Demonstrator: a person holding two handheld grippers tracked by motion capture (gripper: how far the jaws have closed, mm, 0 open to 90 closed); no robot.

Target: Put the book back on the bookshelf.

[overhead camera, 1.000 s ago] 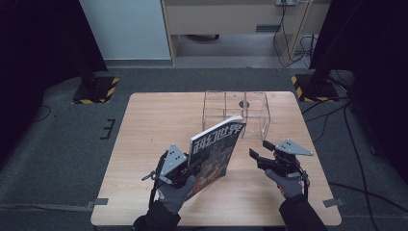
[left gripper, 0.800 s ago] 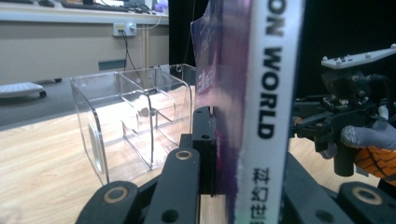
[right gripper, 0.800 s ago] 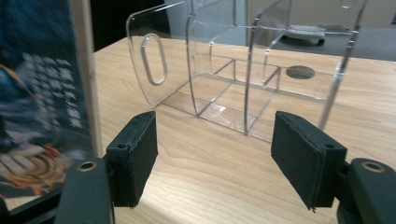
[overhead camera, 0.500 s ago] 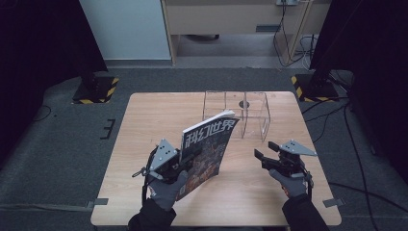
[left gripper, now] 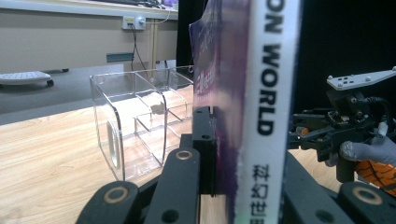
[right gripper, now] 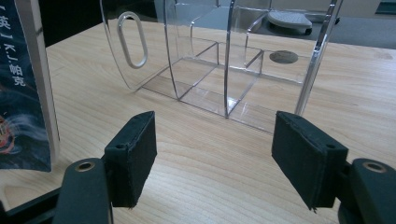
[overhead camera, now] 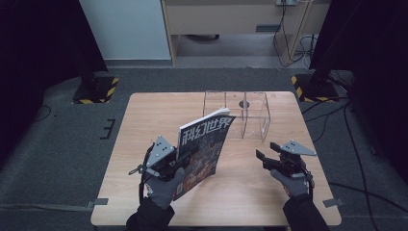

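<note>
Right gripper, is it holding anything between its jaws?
No, the right gripper stands open with only bare table between its pads.

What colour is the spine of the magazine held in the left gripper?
White with black lettering, clearest in the left gripper view: magazine, left gripper.

Glossy paper magazine (overhead camera: 204,149), clear smooth plastic rack (overhead camera: 238,113), matt pale wood table (overhead camera: 144,120)

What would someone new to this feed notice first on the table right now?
The magazine stands out: it is held upright above the near-left part of the table, clamped near its spine in the left gripper. Beyond it, toward the far edge, sits a clear acrylic organizer with empty compartments. The right gripper hangs open near the table's right side, holding nothing.
</note>
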